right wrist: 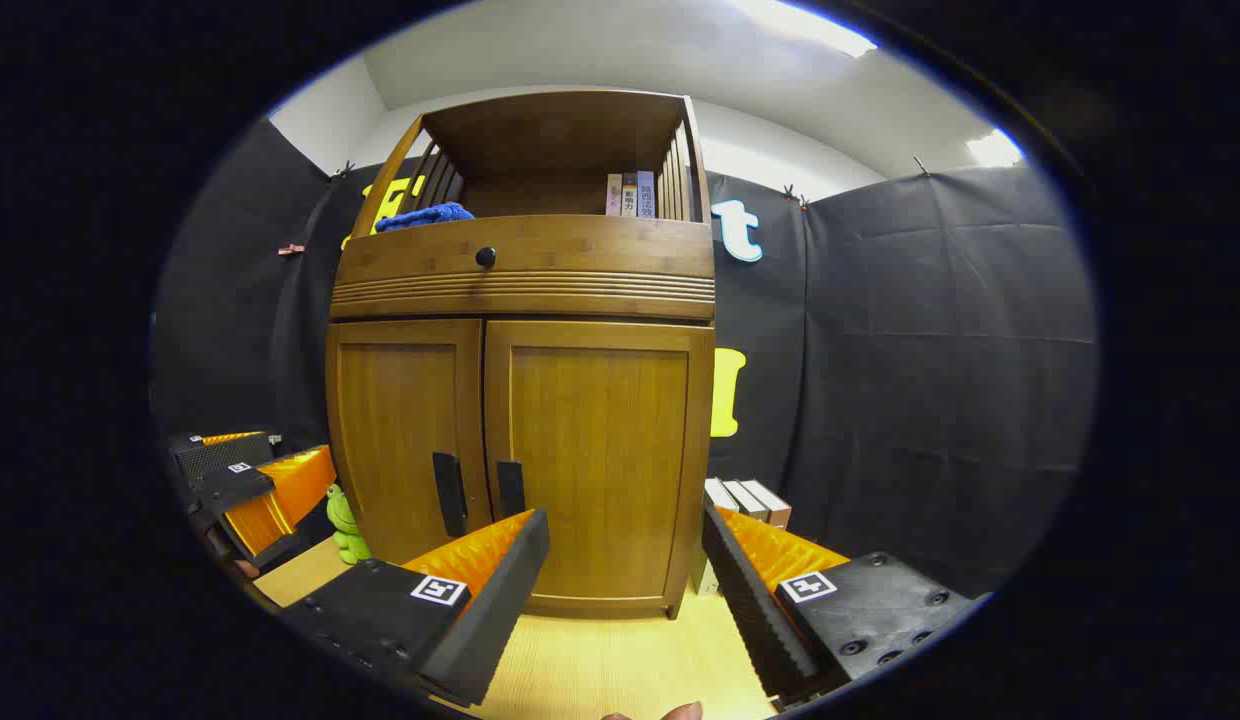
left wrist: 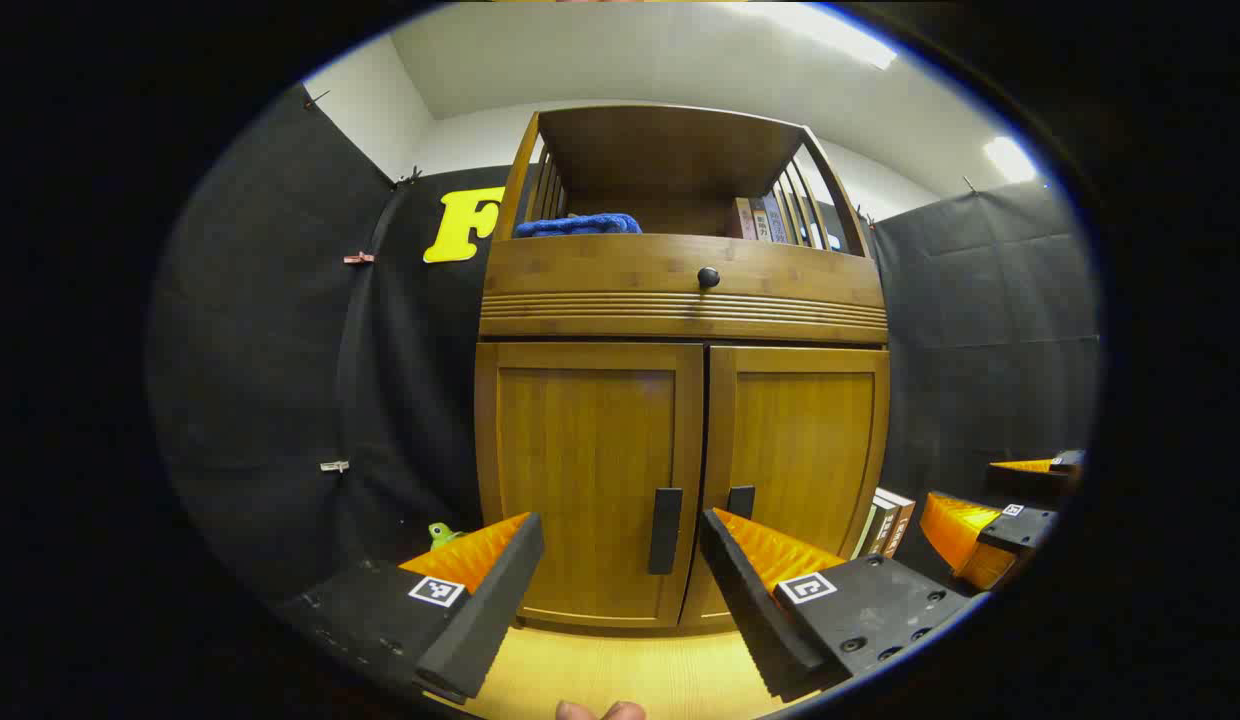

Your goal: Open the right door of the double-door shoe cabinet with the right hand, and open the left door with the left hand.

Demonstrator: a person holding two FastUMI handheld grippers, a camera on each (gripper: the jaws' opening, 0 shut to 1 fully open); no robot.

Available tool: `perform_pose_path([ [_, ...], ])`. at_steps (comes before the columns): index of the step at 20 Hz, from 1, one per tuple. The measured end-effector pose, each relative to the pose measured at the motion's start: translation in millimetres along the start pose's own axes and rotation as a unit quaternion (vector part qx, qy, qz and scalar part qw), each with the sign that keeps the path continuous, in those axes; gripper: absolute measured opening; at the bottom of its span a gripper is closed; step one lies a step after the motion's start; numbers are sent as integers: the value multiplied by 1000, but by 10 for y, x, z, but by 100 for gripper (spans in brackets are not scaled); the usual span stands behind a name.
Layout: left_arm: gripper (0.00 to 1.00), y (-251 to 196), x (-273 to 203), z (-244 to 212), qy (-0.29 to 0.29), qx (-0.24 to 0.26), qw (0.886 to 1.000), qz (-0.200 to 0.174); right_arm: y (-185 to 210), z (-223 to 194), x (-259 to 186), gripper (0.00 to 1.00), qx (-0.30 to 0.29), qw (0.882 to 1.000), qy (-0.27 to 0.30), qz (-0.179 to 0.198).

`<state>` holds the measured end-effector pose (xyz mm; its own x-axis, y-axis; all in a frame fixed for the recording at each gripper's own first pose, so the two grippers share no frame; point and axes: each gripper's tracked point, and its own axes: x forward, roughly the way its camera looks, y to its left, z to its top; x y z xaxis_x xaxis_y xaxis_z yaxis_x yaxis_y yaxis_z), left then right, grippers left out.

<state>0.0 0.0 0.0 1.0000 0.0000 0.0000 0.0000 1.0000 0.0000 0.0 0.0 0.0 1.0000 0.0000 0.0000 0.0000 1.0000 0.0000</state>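
Straight ahead of both sets of jaws sits the cabinet (left wrist: 680,470), both doors shut, nothing touched yet. My left gripper (left wrist: 620,590) has its jaws wide and empty, and the left door's handle (left wrist: 665,530) shows right in the gap between them, a bit beyond the tips. The right door's handle (left wrist: 741,501) peeks out just above the right-hand jaw in that view. My right gripper (right wrist: 625,590) is wide and empty too, but its gap frames the flat panel of the right door (right wrist: 600,460); the handle I want there (right wrist: 509,488) is off toward the left-hand jaw, just above its tip, so I reckon I'd need to shift that way first.

Handling-wise, my guess: stiff wooden doors on hinges, light to swing, maybe a catch to pop. Those handles are slim dark vertical bars hugging the centre seam, rigid, probably smooth, so I'd pinch each one across its width around mid-height and pull outward in an arc, not straight back. Both sit close together, so the two grippers could crowd each other.
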Motion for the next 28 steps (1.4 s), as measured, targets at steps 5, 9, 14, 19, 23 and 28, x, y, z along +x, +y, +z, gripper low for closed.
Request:
perform_pose_path([
  [5, 98, -24, 16, -1, -1, 10, 1000, -2, -25, -18, 35, 98, 1, 1000, 5, -1],
  [9, 98, -34, 15, -3, 0, 13, 1000, -4, -16, -58, 35, 98, -1, 1000, 7, -4],
  [14, 99, -31, 32, -6, 1, 15, 1000, -5, -27, -41, 65, 98, -1, 1000, 6, -5],
  [19, 98, -29, 36, 9, -4, 20, 1000, -6, 54, -45, 98, 98, -3, 1000, 8, -2],
  [23, 98, -8, 54, 8, -6, 24, 1000, -6, 105, -42, 199, 98, 0, 1000, 5, 9],
  [28, 99, 59, 63, -33, 0, 21, 1000, -11, 370, 7, 492, 98, 19, 999, 4, 26],
])
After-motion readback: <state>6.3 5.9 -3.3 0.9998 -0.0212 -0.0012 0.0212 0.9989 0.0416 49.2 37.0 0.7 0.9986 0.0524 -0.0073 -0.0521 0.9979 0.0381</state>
